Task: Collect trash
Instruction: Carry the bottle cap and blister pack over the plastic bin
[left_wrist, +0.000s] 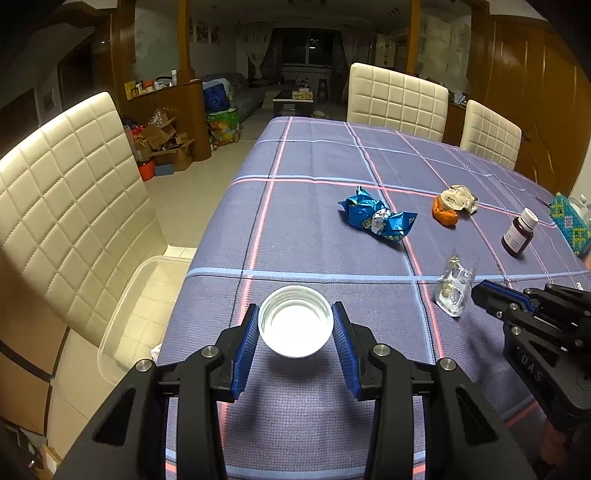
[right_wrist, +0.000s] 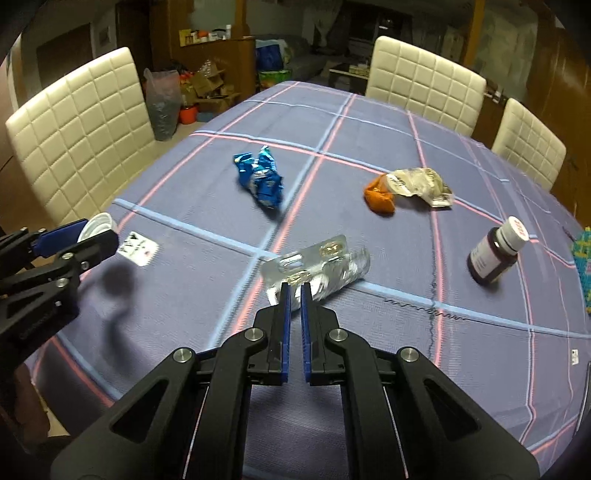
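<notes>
A white round cap (left_wrist: 295, 325) sits open side up between the blue pads of my left gripper (left_wrist: 295, 310), which is shut on it just above the blue checked tablecloth (left_wrist: 314, 184). The same cap (right_wrist: 96, 225) and left gripper (right_wrist: 94, 236) show at the left edge of the right wrist view. My right gripper (right_wrist: 294, 287) is shut on the near edge of a silver blister pack (right_wrist: 317, 262), which stands tilted at the tip of the right gripper (left_wrist: 478, 293) as the blister pack (left_wrist: 453, 291). A crumpled blue wrapper (left_wrist: 376, 218) (right_wrist: 260, 177) and an orange and white wrapper (left_wrist: 452, 205) (right_wrist: 406, 188) lie farther back.
A brown bottle with a white lid (left_wrist: 517, 232) (right_wrist: 495, 254) lies at the right, beside a colourful beaded box (left_wrist: 569, 225). A small white packet (right_wrist: 140, 249) lies near the left edge. A clear plastic bin (left_wrist: 136, 295) stands on the floor left of the table. Cream chairs (left_wrist: 62, 206) surround it.
</notes>
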